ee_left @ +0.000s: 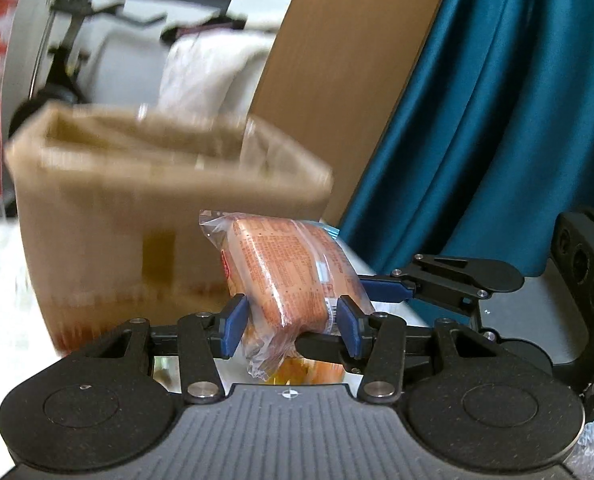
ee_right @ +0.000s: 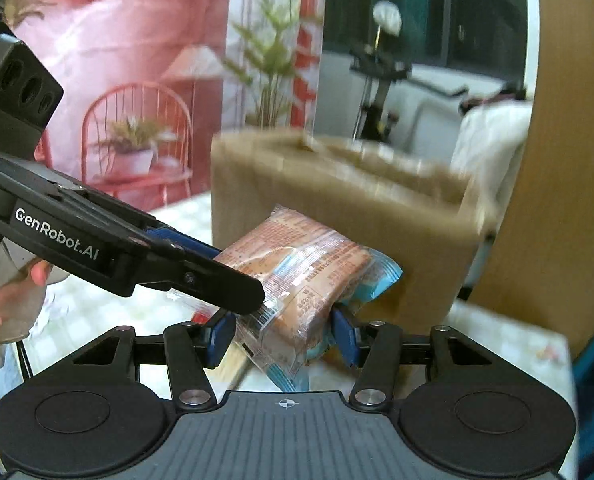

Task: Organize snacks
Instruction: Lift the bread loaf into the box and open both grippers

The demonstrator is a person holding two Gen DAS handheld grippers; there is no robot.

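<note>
An orange snack packet in clear wrap (ee_left: 293, 276) is held in the air in front of an open tan fabric storage bin (ee_left: 137, 208). My left gripper (ee_left: 293, 326) is shut on the packet's lower end. In the right wrist view my right gripper (ee_right: 283, 334) is shut on the same packet (ee_right: 297, 280), and the left gripper's black fingers (ee_right: 217, 280) reach in from the left onto it. The bin (ee_right: 337, 216) stands just behind the packet. Both views are motion blurred.
A white patterned tablecloth (ee_right: 509, 344) covers the table under the bin. A wooden board (ee_left: 345, 80) and a teal curtain (ee_left: 497, 120) stand to the right. A person's hand (ee_right: 5, 304) holds the left gripper. A pink backdrop with a chair (ee_right: 137, 128) lies far left.
</note>
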